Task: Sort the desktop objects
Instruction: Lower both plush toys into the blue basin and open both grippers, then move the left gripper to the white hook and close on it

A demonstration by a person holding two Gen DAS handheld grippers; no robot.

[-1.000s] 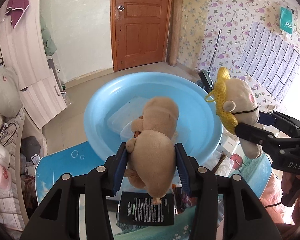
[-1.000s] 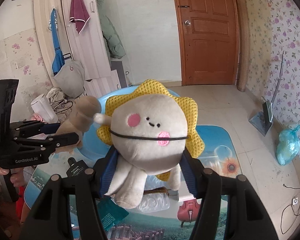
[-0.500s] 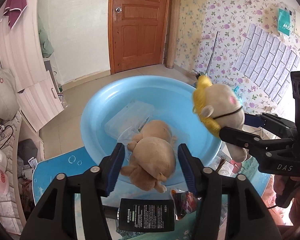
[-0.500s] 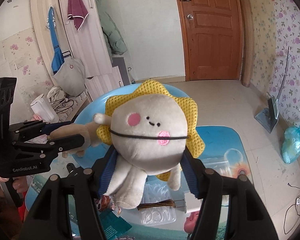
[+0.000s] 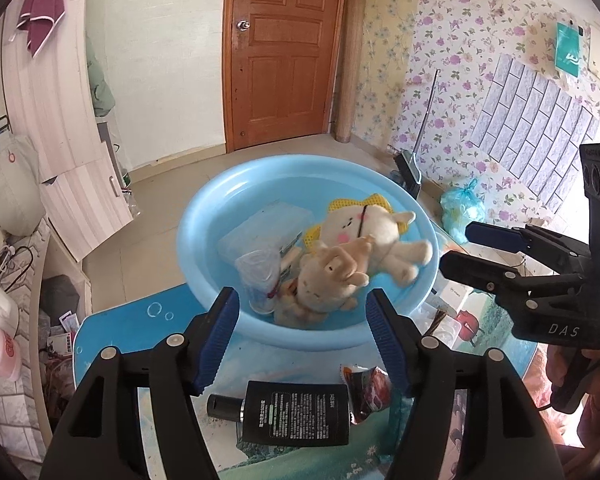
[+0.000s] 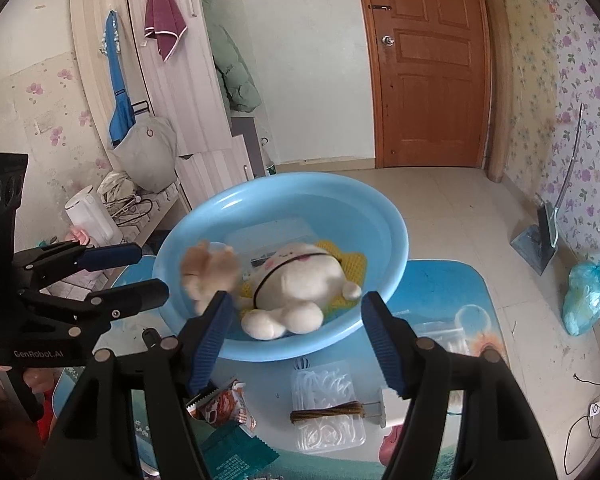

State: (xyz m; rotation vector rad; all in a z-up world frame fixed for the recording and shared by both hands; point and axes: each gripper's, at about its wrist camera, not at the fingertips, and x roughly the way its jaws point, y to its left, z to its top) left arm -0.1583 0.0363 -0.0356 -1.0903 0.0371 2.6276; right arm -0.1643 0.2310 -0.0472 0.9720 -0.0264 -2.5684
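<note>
A light blue basin (image 5: pixel 220 216) (image 6: pixel 388 232) stands on the small blue table. In it lie a tan plush (image 5: pixel 332 276) (image 6: pixel 208 272) and a cream plush with a yellow mane (image 5: pixel 376 228) (image 6: pixel 300 284), over a clear plastic box and a clear wrapped item (image 5: pixel 260 276). My left gripper (image 5: pixel 302 336) is open and empty just in front of the basin. My right gripper (image 6: pixel 296 340) is open and empty at the basin's near rim. Each gripper also shows in the other's view, the right one (image 5: pixel 460 250) and the left one (image 6: pixel 148 274).
On the table in front of the basin lie a black tube (image 5: pixel 292 412), a red snack packet (image 5: pixel 368 392) (image 6: pixel 224 400), a clear box of white bits with a brown brush (image 6: pixel 328 408) and a teal packet (image 6: pixel 236 452). A blue bag (image 6: pixel 588 296) and a dustpan sit on the floor.
Both grippers opened and let go of their plush toys, which dropped into the basin. Both grippers have pulled back toward me.
</note>
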